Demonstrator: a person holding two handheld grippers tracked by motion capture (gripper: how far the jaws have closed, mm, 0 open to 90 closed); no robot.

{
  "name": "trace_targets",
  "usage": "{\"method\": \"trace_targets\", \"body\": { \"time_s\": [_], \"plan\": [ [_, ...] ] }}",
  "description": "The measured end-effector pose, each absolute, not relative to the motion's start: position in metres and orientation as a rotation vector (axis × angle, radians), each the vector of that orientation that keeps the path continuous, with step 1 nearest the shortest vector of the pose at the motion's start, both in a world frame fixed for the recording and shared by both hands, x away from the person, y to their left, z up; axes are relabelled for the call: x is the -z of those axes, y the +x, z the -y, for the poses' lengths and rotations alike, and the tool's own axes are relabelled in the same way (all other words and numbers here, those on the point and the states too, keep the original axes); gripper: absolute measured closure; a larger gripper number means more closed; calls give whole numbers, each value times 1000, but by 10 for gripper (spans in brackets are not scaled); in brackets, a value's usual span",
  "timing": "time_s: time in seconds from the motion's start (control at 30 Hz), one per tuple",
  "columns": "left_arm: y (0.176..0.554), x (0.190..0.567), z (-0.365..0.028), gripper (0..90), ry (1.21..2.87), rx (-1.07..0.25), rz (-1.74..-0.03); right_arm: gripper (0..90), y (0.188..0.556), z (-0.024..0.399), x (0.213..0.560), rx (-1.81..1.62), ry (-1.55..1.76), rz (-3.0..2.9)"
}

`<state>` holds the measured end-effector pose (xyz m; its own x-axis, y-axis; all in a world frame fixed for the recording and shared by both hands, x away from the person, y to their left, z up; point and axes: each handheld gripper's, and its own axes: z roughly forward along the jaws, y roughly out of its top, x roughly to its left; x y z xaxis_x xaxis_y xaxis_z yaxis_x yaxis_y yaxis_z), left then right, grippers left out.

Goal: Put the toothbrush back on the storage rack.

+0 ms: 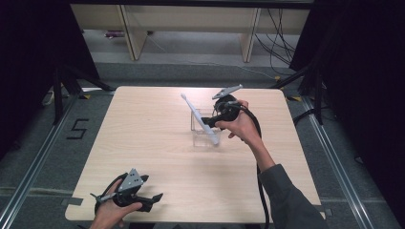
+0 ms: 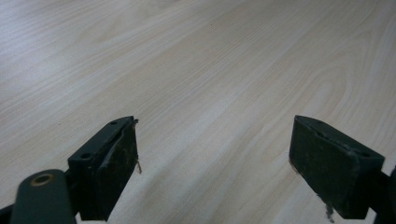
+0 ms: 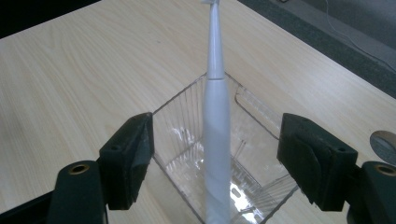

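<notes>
The right gripper (image 1: 208, 123), held level over the box (image 3: 261, 119), has jaws wide around the leaning toothbrush (image 3: 216, 140), untouched; the left gripper (image 1: 155, 198), well apart from the box, rests wide-jawed on the counter (image 1: 153, 138).

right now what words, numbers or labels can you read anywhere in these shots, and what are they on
"5" – marked in black tape on the grey floor, left of the table in the high view.
Nothing else is readable: the white toothbrush, the clear box it leans in, the tabletop and both tongs carry no visible lettering.
</notes>
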<state>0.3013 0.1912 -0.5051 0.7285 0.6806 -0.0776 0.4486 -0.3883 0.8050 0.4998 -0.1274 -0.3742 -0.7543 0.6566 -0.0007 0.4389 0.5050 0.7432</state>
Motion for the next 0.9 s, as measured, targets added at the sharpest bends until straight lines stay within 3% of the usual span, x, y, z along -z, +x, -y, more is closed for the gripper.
{"method": "trace_targets", "body": {
  "time_s": [0.9],
  "plan": [
    [302,506,-191,150,2062,-331,-857,264,468,153,374,-1148,897,-2428]
  ]
}}
